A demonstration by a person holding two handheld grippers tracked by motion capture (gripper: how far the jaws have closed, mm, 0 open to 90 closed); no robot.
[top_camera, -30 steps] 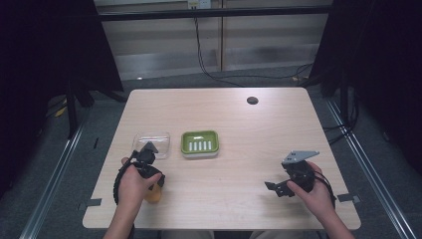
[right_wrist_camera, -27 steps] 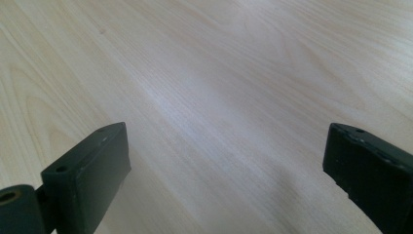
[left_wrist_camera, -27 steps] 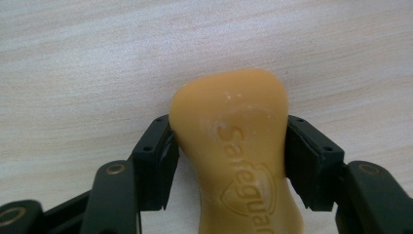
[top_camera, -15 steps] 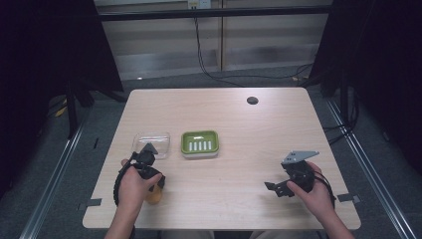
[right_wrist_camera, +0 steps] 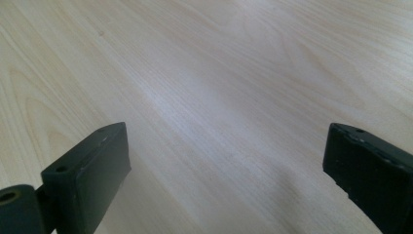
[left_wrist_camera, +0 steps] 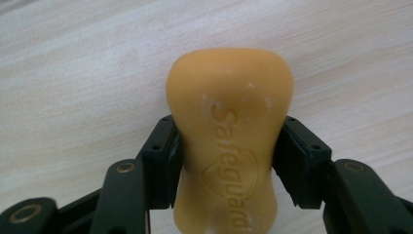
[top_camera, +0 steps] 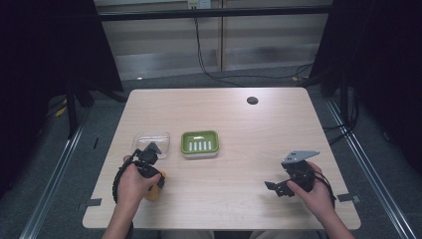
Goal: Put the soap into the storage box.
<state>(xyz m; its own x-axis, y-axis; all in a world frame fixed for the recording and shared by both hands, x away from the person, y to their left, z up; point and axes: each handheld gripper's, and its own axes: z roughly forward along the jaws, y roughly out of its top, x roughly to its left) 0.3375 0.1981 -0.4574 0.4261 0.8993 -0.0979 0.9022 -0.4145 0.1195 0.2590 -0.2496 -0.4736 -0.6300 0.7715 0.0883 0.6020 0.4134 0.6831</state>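
I am holding the left hand-held gripper (left_wrist_camera: 226, 165) clamped on an orange bar of Safeguard soap (left_wrist_camera: 229, 136), its jaws pressing on the narrow waist of the bar from both sides. In the high view the soap (top_camera: 153, 191) is sitting low at the near-left of the desk (top_camera: 239, 124), nearer to me than the green soap dish (top_camera: 200, 144) and a little to its left; from these pictures I cannot tell whether the bar is resting on the wood or lifted just clear of it. A clear plastic lid or tray (top_camera: 151, 142) is lying just beside the green soap dish on its left, and my left hand (top_camera: 134, 181) is sitting just short of it.

I am keeping the right hand-held gripper (top_camera: 286, 181) well to the right of the green soap dish, with its jaws spread wide apart over bare wood and nothing between them.

My guess is that the bar is meant for the green soap dish. The worry I am weighing is the grip itself: soap is slick and this bar is rounded, so it may slide out along the jaws or twist as I lift, the more so if I tilt the wrist. Squeezing harder may dent it. On the way across, my hand may also be knocking the clear piece, which looks light enough to skid.
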